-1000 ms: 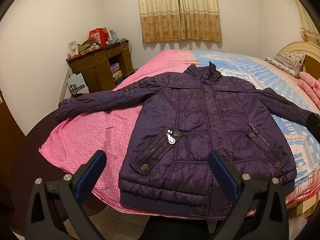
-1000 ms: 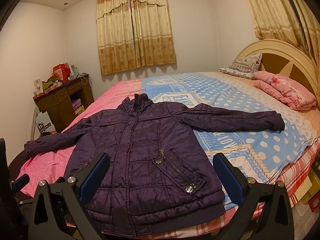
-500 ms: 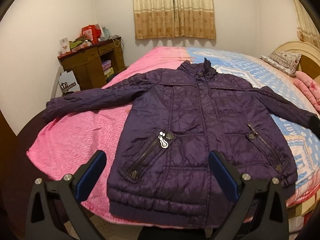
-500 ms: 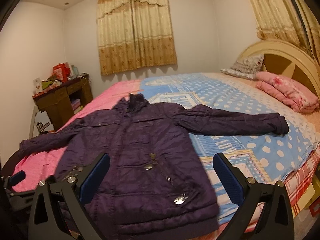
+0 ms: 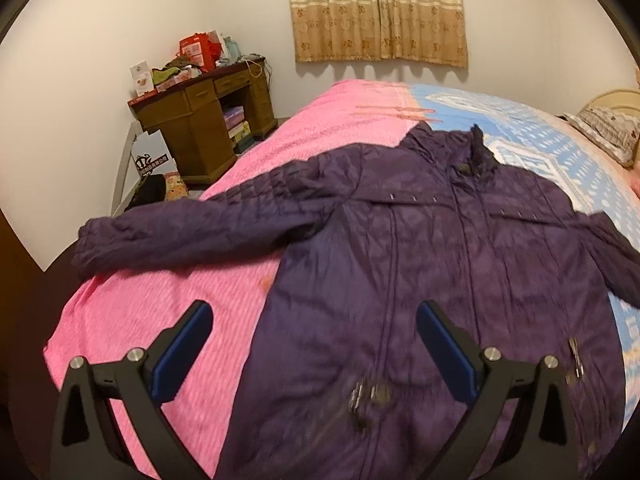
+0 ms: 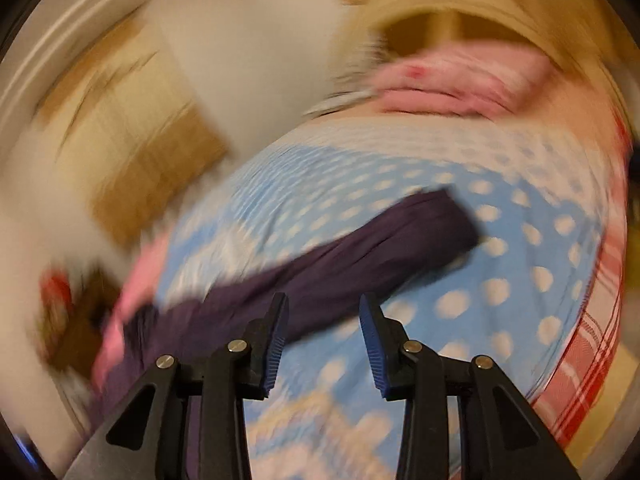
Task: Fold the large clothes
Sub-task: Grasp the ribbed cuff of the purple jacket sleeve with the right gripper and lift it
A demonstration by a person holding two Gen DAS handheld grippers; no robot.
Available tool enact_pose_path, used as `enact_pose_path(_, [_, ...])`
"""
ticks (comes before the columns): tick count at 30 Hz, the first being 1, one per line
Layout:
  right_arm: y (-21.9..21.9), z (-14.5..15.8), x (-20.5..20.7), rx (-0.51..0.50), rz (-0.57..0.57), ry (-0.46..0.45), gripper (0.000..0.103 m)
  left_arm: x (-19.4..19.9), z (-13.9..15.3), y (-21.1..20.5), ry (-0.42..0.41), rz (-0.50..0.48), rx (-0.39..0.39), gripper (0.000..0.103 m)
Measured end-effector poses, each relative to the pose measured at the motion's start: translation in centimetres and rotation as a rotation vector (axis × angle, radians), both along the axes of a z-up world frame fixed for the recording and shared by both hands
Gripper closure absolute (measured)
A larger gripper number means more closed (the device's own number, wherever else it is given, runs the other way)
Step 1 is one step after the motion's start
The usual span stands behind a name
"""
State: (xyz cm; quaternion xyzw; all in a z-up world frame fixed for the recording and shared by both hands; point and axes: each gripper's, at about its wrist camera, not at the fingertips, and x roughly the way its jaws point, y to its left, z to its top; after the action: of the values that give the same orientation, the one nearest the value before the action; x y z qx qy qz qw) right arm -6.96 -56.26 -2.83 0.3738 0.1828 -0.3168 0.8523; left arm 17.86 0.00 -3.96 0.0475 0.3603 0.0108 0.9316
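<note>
A dark purple quilted jacket (image 5: 440, 264) lies flat and face up on the bed, sleeves spread out. Its left sleeve (image 5: 192, 232) stretches over the pink sheet. My left gripper (image 5: 314, 344) is open and empty, hovering over the jacket's lower left front. The right wrist view is blurred by motion. It shows the jacket's right sleeve (image 6: 360, 256) lying across the blue dotted sheet. My right gripper (image 6: 323, 336) is partly open and empty, just short of that sleeve.
The bed has a pink sheet (image 5: 168, 304) on the left and a blue dotted one (image 6: 500, 272) on the right. A wooden desk (image 5: 200, 120) with clutter stands by the far wall. Folded pink bedding (image 6: 460, 88) and a pillow (image 5: 604, 132) lie near the headboard.
Both grippers moved forward over the bed. The right one swung right toward the jacket's right sleeve and its jaws narrowed. The left one stayed wide open.
</note>
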Motion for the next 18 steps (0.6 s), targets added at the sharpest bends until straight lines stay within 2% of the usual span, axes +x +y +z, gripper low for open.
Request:
enact_pose_path(2, [-5.4,-1.6,-2.0,0.124,-0.125,-0.09,0.021,1.5,-0.8,-0.4,0.012,-0.007,-0.003,0.0])
enact_pose_path(3, [-7.2,-2.5,-2.6,0.171,-0.165,-0.134,0.017,2.4,-1.4,-0.5,0.026,-0.008,-0.006,0.0])
enact_pose_path(6, [-10.9,-5.6,-3.6,0.324,-0.229,-0.226,0.017,3.7,-2.6,-0.5,0.047,0.013,-0.011,0.0])
enact_pose_path(8, [-12.0,-7.5,-2.3,0.401,-0.224,-0.236,0.017,4.7,-3.5,-0.3,0.06,0.041,-0.018,0.0])
enact_pose_path(11, [-12.6,-9.5,0.5,0.464,-0.191,-0.222,0.017,5.6,-5.0,0.3,0.082,0.081,-0.046,0.0])
enact_pose_path(13, [-13.2,-10.4,2.0,0.496,-0.199,-0.236,0.017,5.9,-6.0,0.4,0.094,0.094,-0.067,0.0])
enact_pose_path(16, [-14.3,-10.1,3.3,0.44,-0.259,-0.228,0.017,6.3,-7.6,0.5,0.116,0.095,-0.078,0.0])
enact_pose_path(18, [-14.7,-10.0,4.5,0.419,-0.256,-0.167,0.036,6.2,-8.1,0.7,0.109,0.09,-0.091,0.0])
